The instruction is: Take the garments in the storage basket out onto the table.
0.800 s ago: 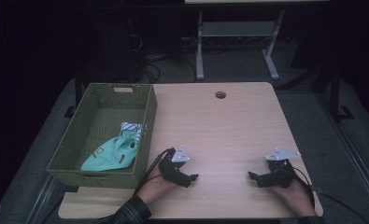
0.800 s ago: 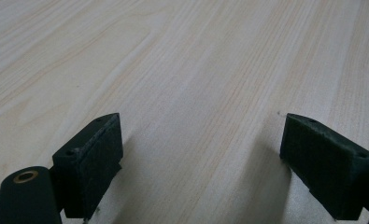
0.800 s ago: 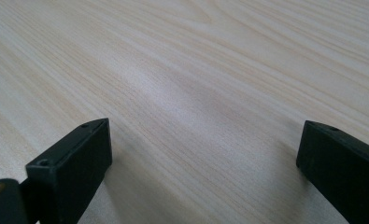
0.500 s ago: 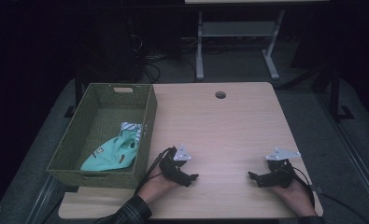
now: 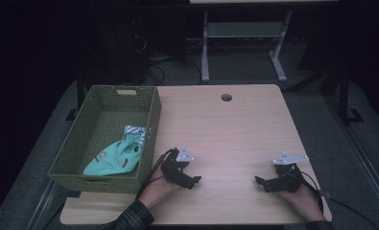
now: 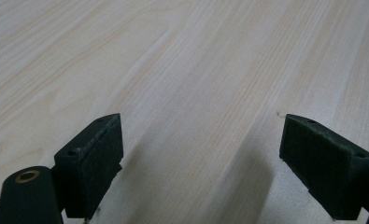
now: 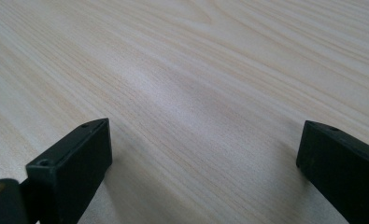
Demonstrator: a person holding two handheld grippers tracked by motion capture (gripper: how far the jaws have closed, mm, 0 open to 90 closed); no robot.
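- Right now both hands rest low at the near edge of the table (image 5: 235,124), and each holds a gripper
- Left gripper (image 5: 195,181) has its jaws spread wide with nothing but bare wood between them, as the left gripper view shows
- Right gripper (image 5: 258,181) is the same: jaws wide apart, nothing held, flat wood under them
- Nearest thing to work on is the green cloth (image 5: 112,158), which lies crumpled inside the basket (image 5: 151,124) on the left side of the table
- It sits in the near right corner of the basket, up against the wall, and just beside the left gripper on the other side of that wall
- Behind the cloth is a striped piece (image 5: 135,131), touching it; I cannot tell if it is part of the same cloth or a second one
- I think the cloth is soft and light, so it will bend, sag and hang down when lifted
- It will not break, and it should not slip much from the pads
- A good place to pinch is a raised fold near the top of the heap, where the jaws can close on a thick bit
- Grabbing too low could catch the woven wall of the basket, and that could drag the basket along
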